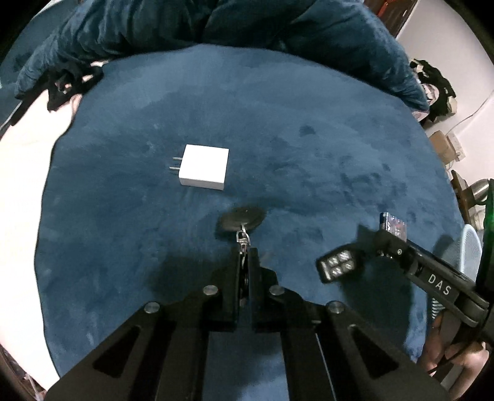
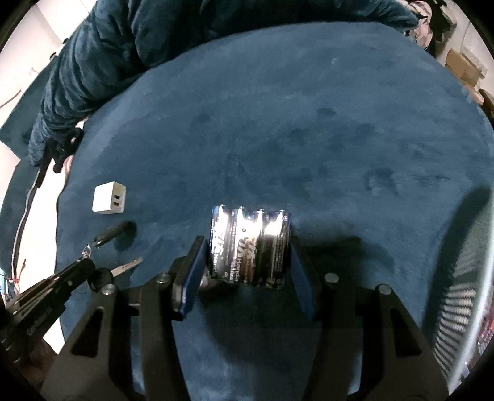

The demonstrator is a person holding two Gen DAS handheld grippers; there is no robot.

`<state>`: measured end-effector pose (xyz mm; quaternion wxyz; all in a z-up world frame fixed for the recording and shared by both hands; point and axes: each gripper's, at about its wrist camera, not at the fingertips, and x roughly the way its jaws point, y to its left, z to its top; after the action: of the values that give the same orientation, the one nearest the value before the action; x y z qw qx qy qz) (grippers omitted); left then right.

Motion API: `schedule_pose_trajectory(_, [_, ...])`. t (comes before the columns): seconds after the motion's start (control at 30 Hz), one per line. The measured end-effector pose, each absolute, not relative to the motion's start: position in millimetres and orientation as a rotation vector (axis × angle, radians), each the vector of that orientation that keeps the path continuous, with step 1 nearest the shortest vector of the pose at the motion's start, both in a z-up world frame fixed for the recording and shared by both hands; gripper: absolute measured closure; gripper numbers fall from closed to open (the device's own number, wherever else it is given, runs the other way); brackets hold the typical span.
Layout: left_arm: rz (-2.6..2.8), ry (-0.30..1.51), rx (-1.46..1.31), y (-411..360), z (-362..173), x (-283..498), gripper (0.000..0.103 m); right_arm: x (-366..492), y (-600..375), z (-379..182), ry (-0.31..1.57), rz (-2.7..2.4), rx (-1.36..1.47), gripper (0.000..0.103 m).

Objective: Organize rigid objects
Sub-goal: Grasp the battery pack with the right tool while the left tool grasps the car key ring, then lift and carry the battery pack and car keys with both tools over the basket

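Note:
My left gripper point(image 1: 245, 256) is shut on the metal ring of a key chain; its black oval fob point(image 1: 242, 218) hangs just ahead, over the blue blanket point(image 1: 293, 138). A white USB charger point(image 1: 204, 166) lies further ahead to the left, and shows in the right wrist view point(image 2: 109, 198). A black remote key point(image 1: 339, 265) lies to the right. My right gripper point(image 2: 247, 256) is shut on a pack of batteries point(image 2: 250, 243), held above the blanket; the pack also shows in the left wrist view point(image 1: 393, 224). The left gripper point(image 2: 81, 265) and fob point(image 2: 114, 233) appear at the left.
A crumpled blue quilt point(image 1: 216, 21) lies along the far side. A black cloth point(image 1: 66, 83) sits at the far left. A light blue perforated basket point(image 2: 460, 302) stands at the right edge. Cardboard boxes point(image 1: 444, 145) stand beyond the bed at the right.

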<state>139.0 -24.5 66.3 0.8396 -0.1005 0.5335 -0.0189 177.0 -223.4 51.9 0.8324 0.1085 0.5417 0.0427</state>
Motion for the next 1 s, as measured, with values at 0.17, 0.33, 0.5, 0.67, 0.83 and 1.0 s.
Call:
schedule_pose_trajectory(0.17, [-0.045,1.065,-0.19,-28.2,103.0,117.2,0.101,156.8,-232.8,76.3,1.107,0.098,0.235,0.05])
schedule_pose_trajectory(0.33, [-0.061,1.005,-0.171,-31.8,138.9,97.1,0.101,139.0,-236.3,95.9,1.071,0.111,0.243,0.05])
schedule_pose_trajectory(0.5, [-0.077,0.976,-0.161,-43.2,160.7,78.8,0.101,117.1,-241.3,107.4,1.05,0.119,0.254,0.049])
schedule_pose_trajectory(0.67, [-0.093,0.995,-0.142,-59.3,163.0,64.0,0.101,97.3,-249.8,116.8,1.033,0.114,0.255,0.049])
schedule_pose_trajectory(0.83, [-0.112,1.009,-0.114,-80.4,157.7,50.1,0.101,81.4,-265.2,123.1,1.019,0.091,0.266,0.049])
schedule_pose_trajectory(1.0, [-0.127,1.015,-0.098,-98.0,154.9,42.1,0.101,67.3,-284.8,128.7,1.003,0.056,0.28,0.049])
